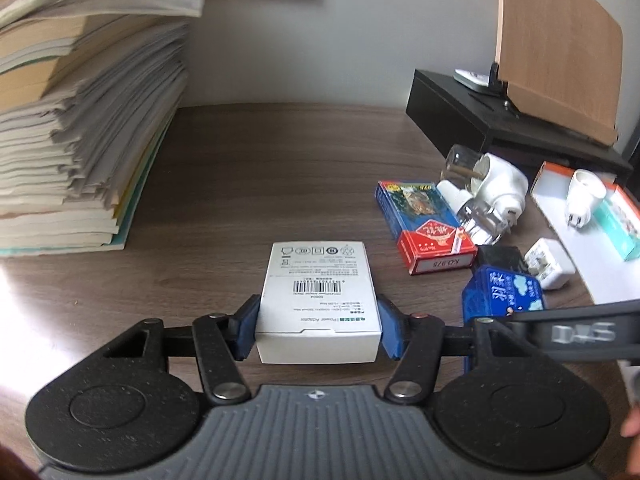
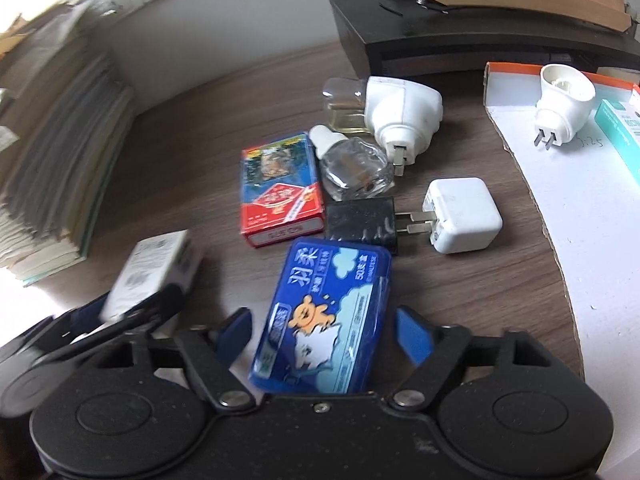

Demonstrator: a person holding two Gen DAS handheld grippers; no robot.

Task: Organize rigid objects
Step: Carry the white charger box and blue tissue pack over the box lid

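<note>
Nearest the left wrist camera, the left gripper has its blue pads pressed against both sides of a white box printed "Power Adapter" above a barcode, resting on the wooden desk. The right gripper stands partly open astride a blue tin with a cartoon bear and Chinese characters, gaps showing at both pads. Beyond lie a red-and-blue card pack, a black plug and a white charger.
</note>
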